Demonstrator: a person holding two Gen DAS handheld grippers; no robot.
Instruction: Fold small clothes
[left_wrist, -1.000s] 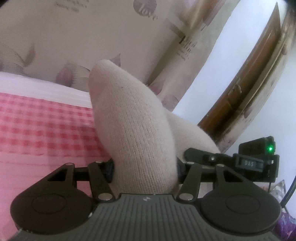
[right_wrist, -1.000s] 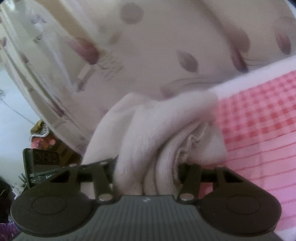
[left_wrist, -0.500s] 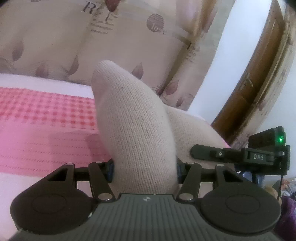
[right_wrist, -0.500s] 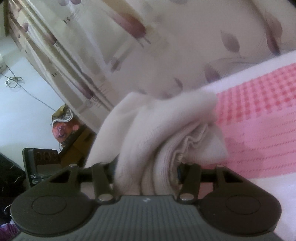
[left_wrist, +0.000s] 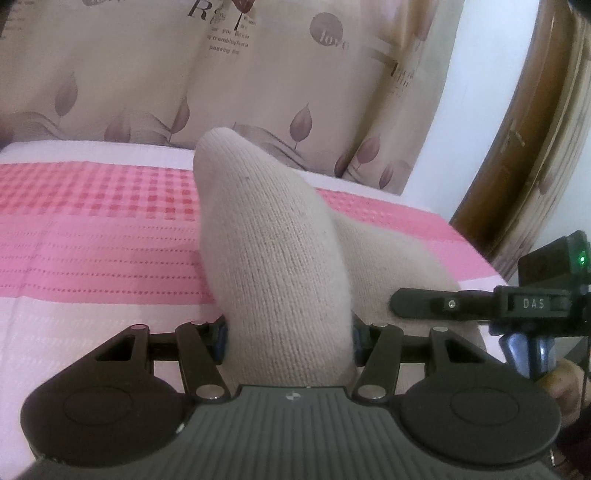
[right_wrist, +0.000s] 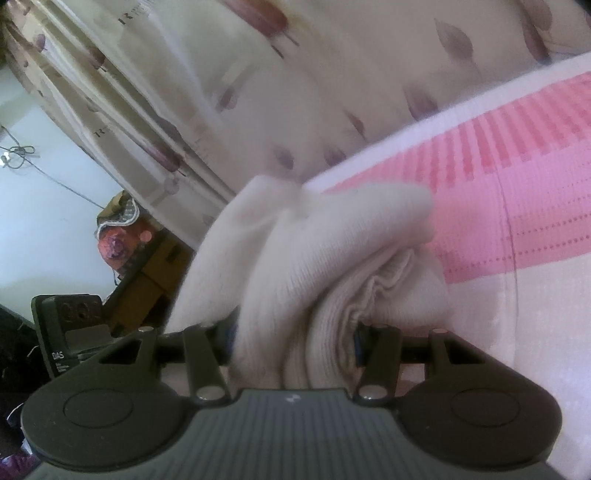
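Two grippers share one beige knitted sock, each clamped on an end of it above a pink checked bedspread. In the left wrist view, the left gripper (left_wrist: 288, 334) has its jaws part-way closed with the pads pressing into the sock (left_wrist: 273, 258), whose rounded closed end rises up in front of the camera while the rest trails off to the right toward the right gripper (left_wrist: 424, 306), seen side-on beside it. The bedspread (left_wrist: 92, 236) lies below and beyond, with a leaf-patterned curtain (left_wrist: 258, 85) behind. In the right wrist view, somewhat blurred, the right gripper (right_wrist: 293, 338) is likewise part-way closed and squeezing the sock (right_wrist: 325, 266) at its bunched, ribbed opening, the fabric gathered in folds between the pads; the bedspread (right_wrist: 517, 221) fills the right side. The step in hand looks like carrying the sock, held at both ends, out over the bed. The next move probably calls for lowering it flat onto the bedspread, keeping it taut between the two holds, then bringing one end over the other to fold it.
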